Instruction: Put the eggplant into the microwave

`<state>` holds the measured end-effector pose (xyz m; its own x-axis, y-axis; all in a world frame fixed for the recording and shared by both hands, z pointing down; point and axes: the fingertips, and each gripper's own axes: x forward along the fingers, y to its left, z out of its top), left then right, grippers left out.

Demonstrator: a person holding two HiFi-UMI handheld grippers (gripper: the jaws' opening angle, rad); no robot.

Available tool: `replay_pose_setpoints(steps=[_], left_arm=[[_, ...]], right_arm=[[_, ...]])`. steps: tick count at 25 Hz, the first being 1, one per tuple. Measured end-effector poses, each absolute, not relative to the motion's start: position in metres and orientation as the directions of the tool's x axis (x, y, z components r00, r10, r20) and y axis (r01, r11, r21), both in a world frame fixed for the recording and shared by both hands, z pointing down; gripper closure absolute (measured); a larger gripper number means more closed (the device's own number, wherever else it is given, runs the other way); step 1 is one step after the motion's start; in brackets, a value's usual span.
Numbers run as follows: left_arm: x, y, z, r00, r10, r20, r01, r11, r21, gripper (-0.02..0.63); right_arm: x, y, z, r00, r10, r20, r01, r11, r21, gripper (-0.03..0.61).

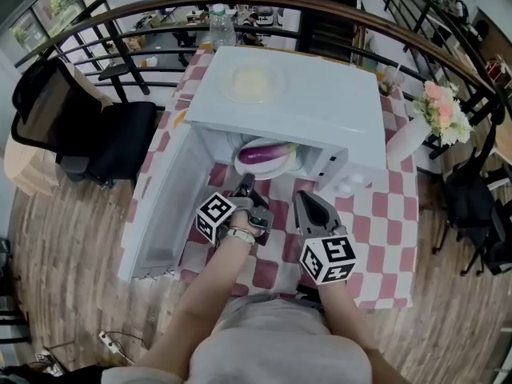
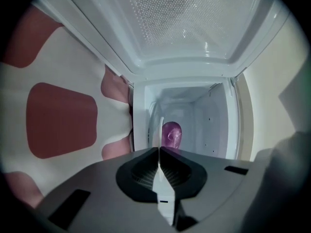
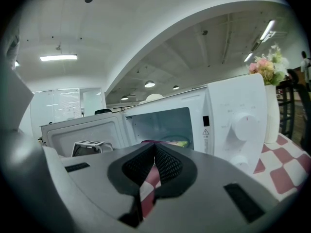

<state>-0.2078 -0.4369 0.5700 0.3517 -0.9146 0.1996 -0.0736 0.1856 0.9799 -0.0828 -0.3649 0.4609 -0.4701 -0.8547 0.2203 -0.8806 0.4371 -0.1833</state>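
Note:
The purple eggplant (image 1: 264, 152) lies on a white plate (image 1: 258, 169) inside the white microwave (image 1: 320, 110), whose door (image 1: 160, 206) hangs open to the left. My left gripper (image 1: 244, 184) is shut and empty, just in front of the opening and pointing in. Its own view looks into the cavity at the eggplant (image 2: 171, 134) beyond the closed left gripper tips (image 2: 159, 149). My right gripper (image 1: 302, 202) is beside it to the right, a little further back. In its own view the right gripper (image 3: 154, 144) has its jaws together, holding nothing, facing the microwave (image 3: 233, 115).
A pale dish (image 1: 252, 81) sits on top of the microwave. The red-and-white checkered table (image 1: 376, 230) carries a water bottle (image 1: 222, 24) at the back and a flower vase (image 1: 436, 110) at the right. A black chair (image 1: 120, 138) stands to the left on the wooden floor.

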Motion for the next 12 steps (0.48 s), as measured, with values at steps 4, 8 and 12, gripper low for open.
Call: replay_pose_setpoints(steps=[4, 8, 12], left_arm=[[-0.21, -0.443, 0.575, 0.348, -0.915, 0.203, -0.069, 0.191, 0.979, 0.6], [-0.211, -0.447, 0.577, 0.343, -0.916, 0.207, -0.059, 0.199, 0.978, 0.6], [-0.211, -0.451, 0.579, 0.337, -0.916, 0.218, -0.056, 0.212, 0.976, 0.6]], right_arm=[[-0.082, -0.367, 0.465, -0.458, -0.859, 0.229, -0.887, 0.423, -0.186, 0.554], [-0.08, -0.368, 0.467, -0.452, -0.861, 0.233, -0.89, 0.415, -0.191, 0.554], [-0.078, -0.369, 0.469, -0.449, -0.862, 0.236, -0.891, 0.41, -0.197, 0.554]])
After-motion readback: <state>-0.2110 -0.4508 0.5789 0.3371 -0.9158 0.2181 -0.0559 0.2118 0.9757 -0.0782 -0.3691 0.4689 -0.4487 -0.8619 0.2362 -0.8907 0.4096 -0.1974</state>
